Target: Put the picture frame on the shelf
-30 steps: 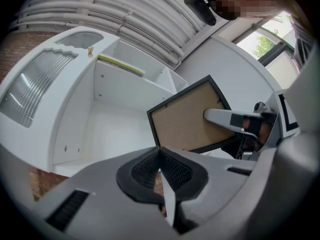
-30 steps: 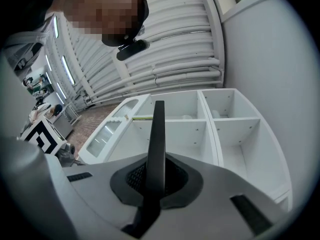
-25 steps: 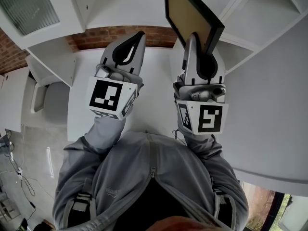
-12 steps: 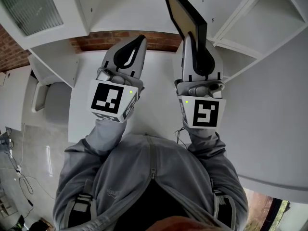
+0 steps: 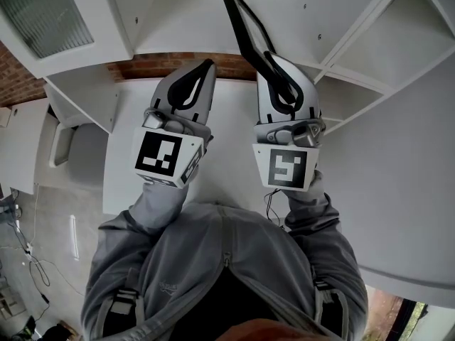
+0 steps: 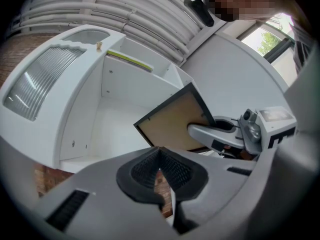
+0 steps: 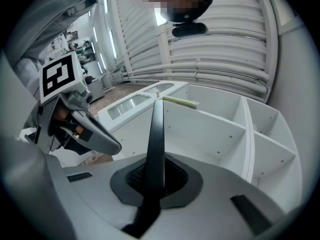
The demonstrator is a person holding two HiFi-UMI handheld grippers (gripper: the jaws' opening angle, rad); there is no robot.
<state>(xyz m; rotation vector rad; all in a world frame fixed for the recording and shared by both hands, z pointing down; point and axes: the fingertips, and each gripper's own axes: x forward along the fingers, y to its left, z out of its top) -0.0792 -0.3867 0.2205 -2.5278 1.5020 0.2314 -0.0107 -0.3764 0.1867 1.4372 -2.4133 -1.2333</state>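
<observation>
In the head view our right gripper (image 5: 276,62) pinches the picture frame (image 5: 240,21) low, aloft before the shelf (image 5: 384,34); the left gripper view shows our left gripper (image 6: 160,171), fingers closed and empty; the right gripper view shows open room ahead, yet that thin pinch may let the frame pivot into a divider (image 7: 246,139).

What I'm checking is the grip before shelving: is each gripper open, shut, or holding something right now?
Left gripper: jaws shut, nothing between them.
Right gripper: jaws shut on the picture frame.
</observation>
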